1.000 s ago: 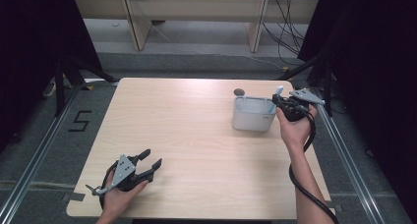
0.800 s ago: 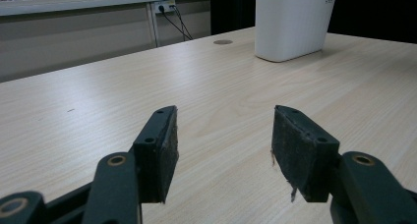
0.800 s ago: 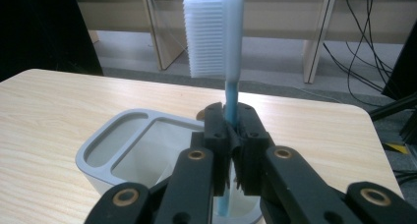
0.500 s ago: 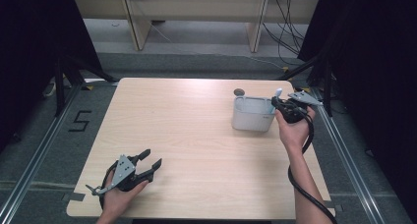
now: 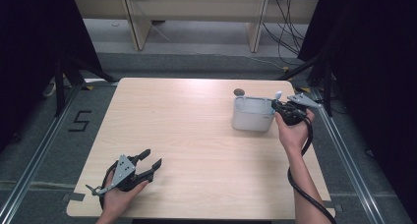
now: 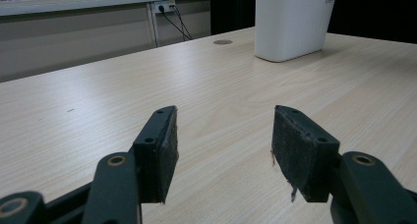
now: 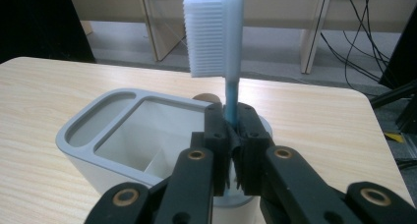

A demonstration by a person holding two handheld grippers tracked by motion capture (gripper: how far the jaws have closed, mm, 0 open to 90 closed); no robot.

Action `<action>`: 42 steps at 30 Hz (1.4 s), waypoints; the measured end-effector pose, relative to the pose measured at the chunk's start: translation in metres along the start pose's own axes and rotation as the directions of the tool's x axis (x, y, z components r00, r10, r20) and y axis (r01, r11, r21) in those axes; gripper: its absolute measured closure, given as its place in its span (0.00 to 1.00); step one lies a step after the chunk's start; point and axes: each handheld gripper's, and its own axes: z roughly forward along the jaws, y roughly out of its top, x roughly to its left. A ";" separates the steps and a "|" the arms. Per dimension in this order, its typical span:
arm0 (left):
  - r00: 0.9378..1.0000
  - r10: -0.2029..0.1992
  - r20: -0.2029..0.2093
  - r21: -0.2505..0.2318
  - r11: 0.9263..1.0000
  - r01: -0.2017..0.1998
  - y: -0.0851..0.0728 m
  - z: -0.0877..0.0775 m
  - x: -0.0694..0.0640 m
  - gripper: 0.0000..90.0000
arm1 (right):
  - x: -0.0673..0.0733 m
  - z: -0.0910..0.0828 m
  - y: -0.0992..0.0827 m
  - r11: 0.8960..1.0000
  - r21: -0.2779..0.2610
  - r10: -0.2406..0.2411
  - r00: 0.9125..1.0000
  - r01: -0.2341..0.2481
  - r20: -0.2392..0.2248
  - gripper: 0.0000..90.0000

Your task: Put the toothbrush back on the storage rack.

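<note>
While the right gripper (image 7: 231,135) clamps the blue handle of a toothbrush (image 7: 216,32), its jaws closed tight on the shaft below the white bristle head, the brush stands upright at the near rim of a white-and-grey holder (image 7: 113,130), over or beside its round end slot; which of the two cannot be told. Seen from the high view, that holder (image 5: 252,114) sits toward the far right of the wooden table (image 5: 196,135). Well apart, at the near left corner, the left gripper (image 6: 221,150) rests low over bare wood with jaws spread wide, gripping nothing. Judged by appearance, the toothbrush is light, slender and smooth, liable to pivot between the pads; a grip on the mid-handle, clear of the bristles, seems soundest.
</note>
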 end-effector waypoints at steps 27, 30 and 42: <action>1.000 -0.002 0.001 0.001 1.000 0.002 0.000 0.000 0.000 0.47 | -0.002 0.006 -0.011 1.000 0.022 -0.007 1.000 0.007 0.015 0.95; 1.000 -0.002 0.001 0.000 1.000 0.002 0.000 0.000 0.000 0.47 | -0.002 0.008 -0.014 1.000 0.018 0.004 1.000 -0.004 0.017 0.95; 1.000 0.000 0.001 0.001 1.000 0.000 0.000 0.000 0.000 0.47 | -0.004 0.008 -0.015 1.000 0.022 -0.001 1.000 0.000 0.019 0.95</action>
